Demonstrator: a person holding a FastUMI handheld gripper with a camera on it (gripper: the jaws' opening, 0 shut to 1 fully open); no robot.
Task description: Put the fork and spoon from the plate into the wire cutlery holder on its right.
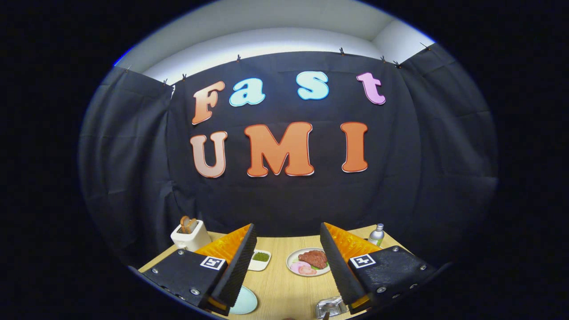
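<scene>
Gripper (288, 262) spread wide, holding nothing; wire cutlery holder (330, 307) sits low beside its right finger.

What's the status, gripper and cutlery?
Gripper open, raised above the wooden table, holding nothing. Fork and spoon not made out. Food plate between the fingers; wire holder near right finger. Nothing blocking.

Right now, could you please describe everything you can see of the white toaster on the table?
The toaster is a small, white, boxy appliance with rounded edges, apparently plastic. It stands upright at the far corner of the wooden table, against the black cloth wall. Brown toast slices stick up from its top. It sits beyond the open gripper's orange finger, and nothing else touches it.
</scene>
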